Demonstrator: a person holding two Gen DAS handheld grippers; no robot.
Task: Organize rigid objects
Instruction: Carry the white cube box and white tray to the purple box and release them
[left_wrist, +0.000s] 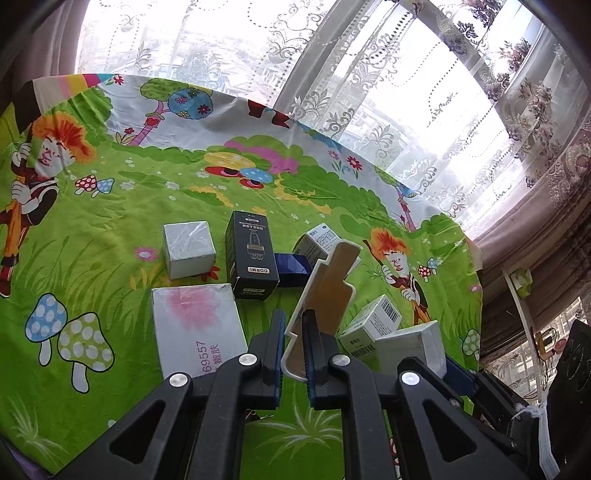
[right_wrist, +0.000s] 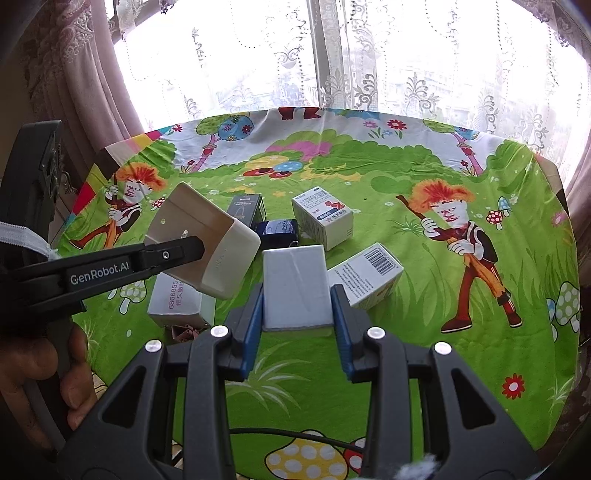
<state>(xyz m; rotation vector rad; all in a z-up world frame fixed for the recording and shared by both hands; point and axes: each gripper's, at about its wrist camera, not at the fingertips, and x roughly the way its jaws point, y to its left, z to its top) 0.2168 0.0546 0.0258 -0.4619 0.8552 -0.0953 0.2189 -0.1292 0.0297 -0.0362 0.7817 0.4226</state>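
My left gripper (left_wrist: 293, 332) is shut on a cream plastic holder (left_wrist: 325, 288) and holds it tilted above the table; the holder also shows in the right wrist view (right_wrist: 207, 243), at the left. My right gripper (right_wrist: 297, 306) is shut on a pale grey box (right_wrist: 295, 284) that rests on the cartoon tablecloth (right_wrist: 424, 350). That box also shows in the left wrist view (left_wrist: 413, 345), at the right. Around it lie a barcode box (right_wrist: 369, 275), a white medicine box (right_wrist: 323, 216), a dark blue box (right_wrist: 277, 230) and a black DORMI box (left_wrist: 253, 254).
A silver cube box (left_wrist: 188, 249) and a flat pink-printed box (left_wrist: 199, 328) lie left of the black box. Lace curtains and a window stand behind the table's far edge. A person's hand (right_wrist: 44, 376) holds the left gripper handle.
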